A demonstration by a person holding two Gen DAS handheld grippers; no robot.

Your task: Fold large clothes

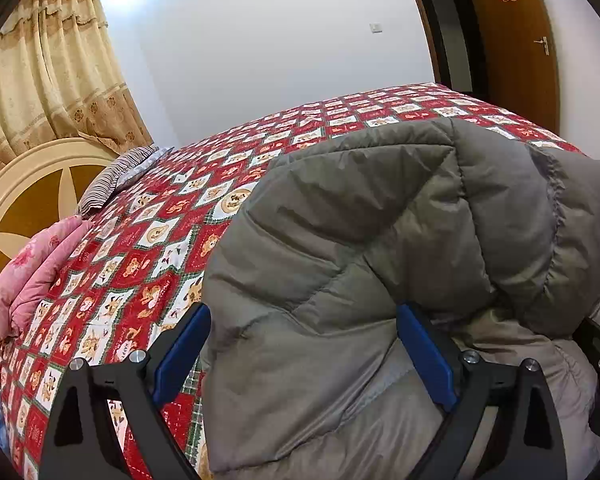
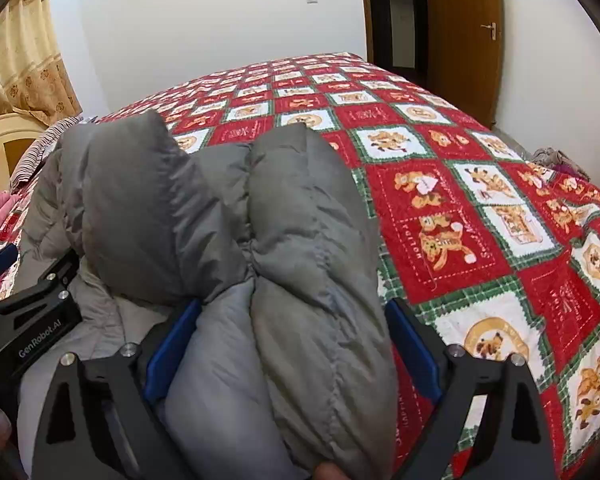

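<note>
A grey puffy down jacket (image 1: 380, 240) lies bunched in thick folds on the bed; it also shows in the right wrist view (image 2: 228, 216). My left gripper (image 1: 304, 340) stands wide, its blue pads on either side of a thick fold of the jacket's left part. My right gripper (image 2: 292, 340) stands wide too, with a thick padded fold of the jacket's right part between its blue pads. The left gripper's black body also shows at the left edge of the right wrist view (image 2: 32, 312). Whether either gripper squeezes the padding is unclear.
The bed carries a red, white and green patchwork quilt (image 2: 480, 200) with bear prints. A pink folded blanket (image 1: 36, 272) and a striped pillow (image 1: 116, 176) lie by the cream headboard (image 1: 20, 200). A curtain (image 1: 48, 72) hangs left; a wooden door (image 2: 464, 40) is at the far right.
</note>
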